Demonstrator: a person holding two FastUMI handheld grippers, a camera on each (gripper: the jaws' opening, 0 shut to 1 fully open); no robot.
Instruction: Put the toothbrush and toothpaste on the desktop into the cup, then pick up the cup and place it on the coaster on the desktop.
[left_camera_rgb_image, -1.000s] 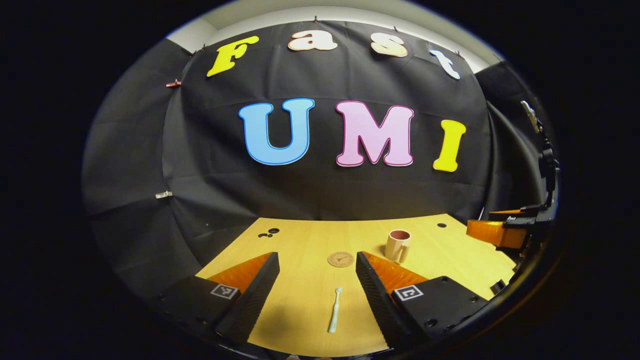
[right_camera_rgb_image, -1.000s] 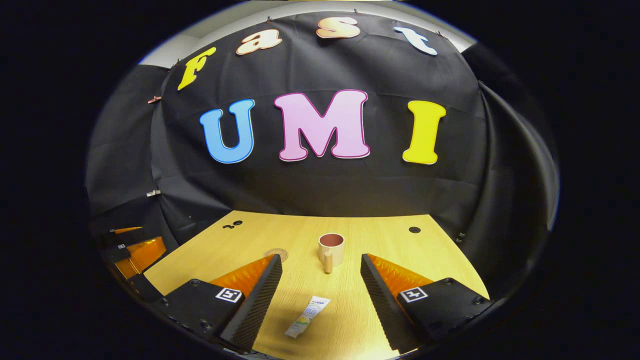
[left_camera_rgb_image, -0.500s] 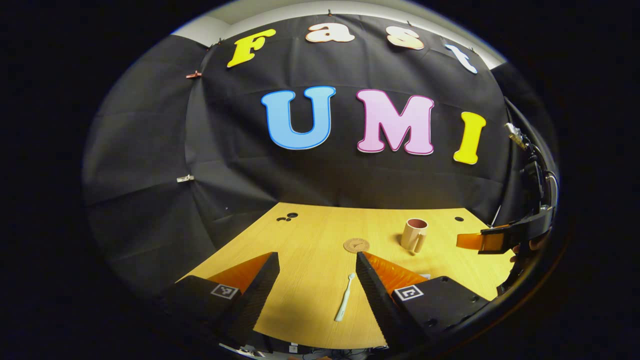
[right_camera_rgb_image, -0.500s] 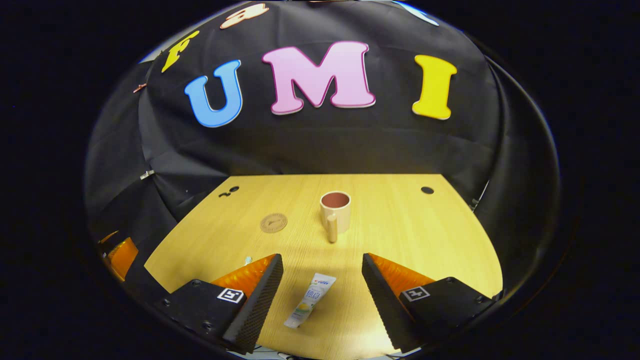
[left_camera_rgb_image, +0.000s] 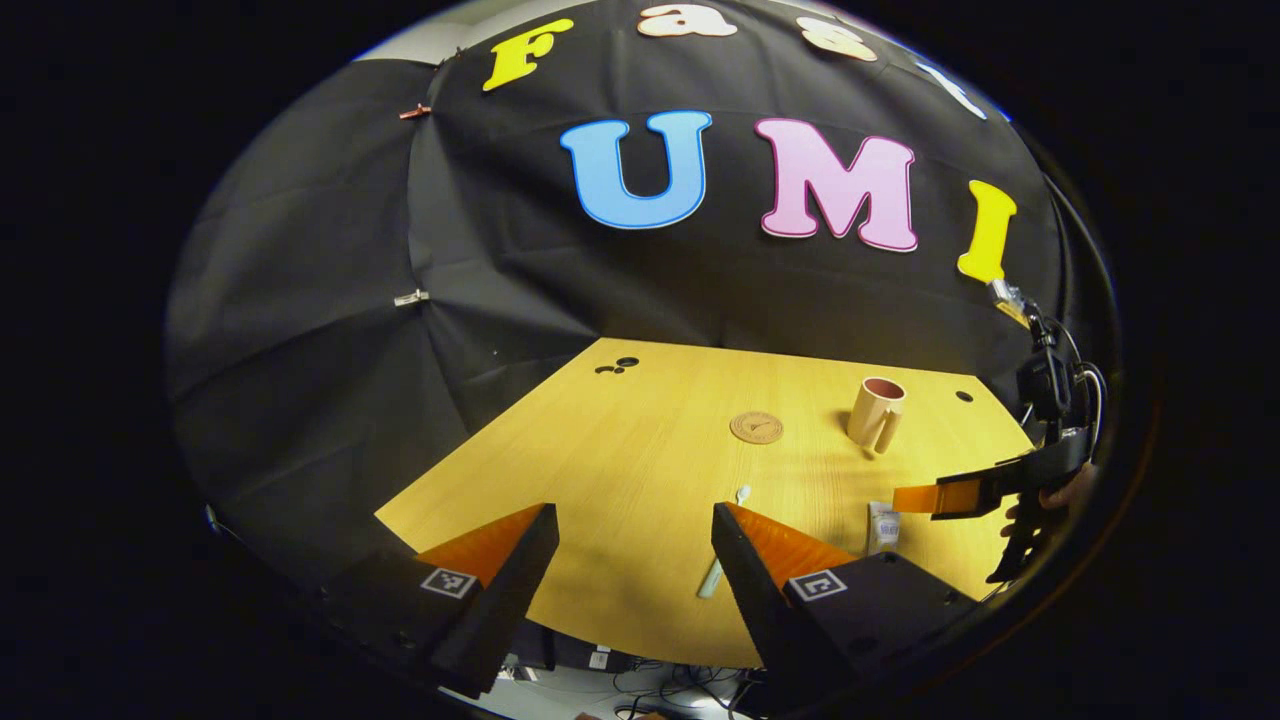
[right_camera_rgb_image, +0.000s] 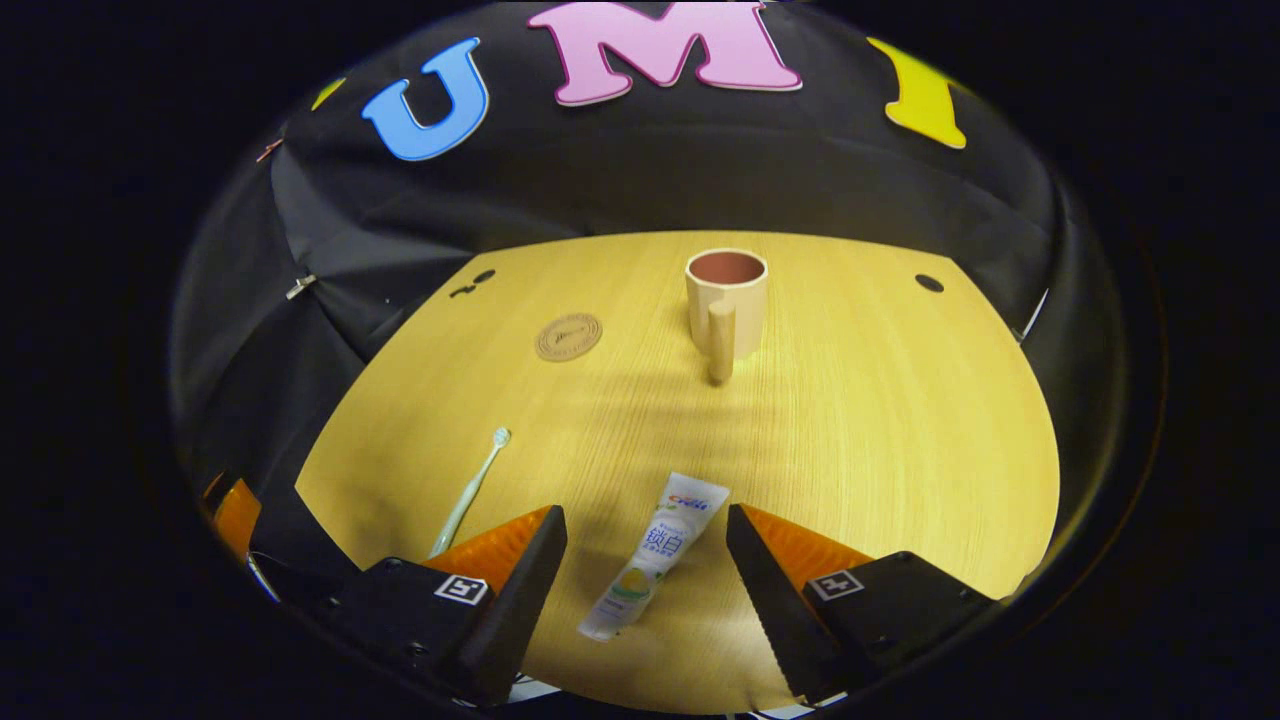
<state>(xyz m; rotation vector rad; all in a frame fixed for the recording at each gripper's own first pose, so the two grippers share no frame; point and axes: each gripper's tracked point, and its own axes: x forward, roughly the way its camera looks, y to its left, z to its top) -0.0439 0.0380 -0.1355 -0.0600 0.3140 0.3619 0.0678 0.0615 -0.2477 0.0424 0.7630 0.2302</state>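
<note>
Both grippers' jaws apart: toothpaste flat on tabletop between right gripper jaws; toothbrush just inside left gripper right jaw.

toothpaste: printed label, too small to read | tongs: square markers

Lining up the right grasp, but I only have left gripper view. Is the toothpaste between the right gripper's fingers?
Observer: Yes. In right gripper view the toothpaste lies on the desk between the open fingers of the right gripper, touching neither.
Operator: Which end faces the gripper?
Observer: The cap end. The flat end points toward the cup.
Operator: Where's the cup handle?
Observer: It faces the right gripper head-on.
</note>
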